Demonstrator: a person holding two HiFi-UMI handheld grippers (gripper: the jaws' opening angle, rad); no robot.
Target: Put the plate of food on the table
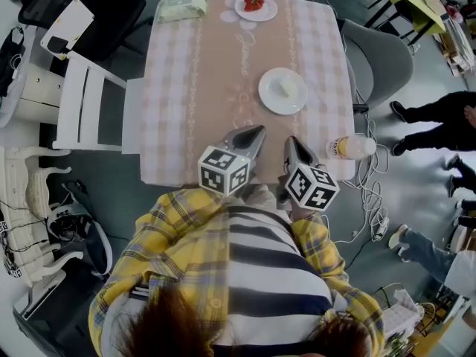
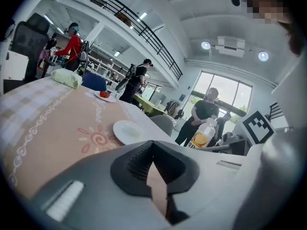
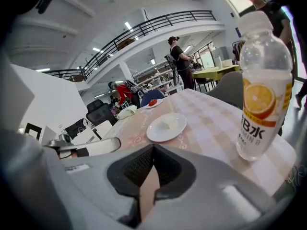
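Surface: a table [image 1: 171, 88] under a pink checked cloth, in a tall hall with a balcony rail; people stand beyond it.
Left claw: the left gripper [image 2: 152, 143] is clenched, its jaws tip to tip with nothing between them, over the table's near edge.
Right claw: the right gripper [image 3: 153, 147], just beside the left one, is also closed on nothing.
Ahead of both claws: the plate of food [image 1: 282, 91], white with a pale lump on it, lies flat on the cloth, apart from both.
Outer side of the right claw: a bottle of orange drink [image 3: 261, 95] stands upright near the table's edge.
Far beyond: a small plate with strawberries [image 1: 255, 7] sits at the far edge, with a pale green packet [image 1: 182, 6] to its left.
Flanks: a white chair [image 1: 85, 103] is out past the left claw and a grey chair [image 1: 383, 62] past the right.
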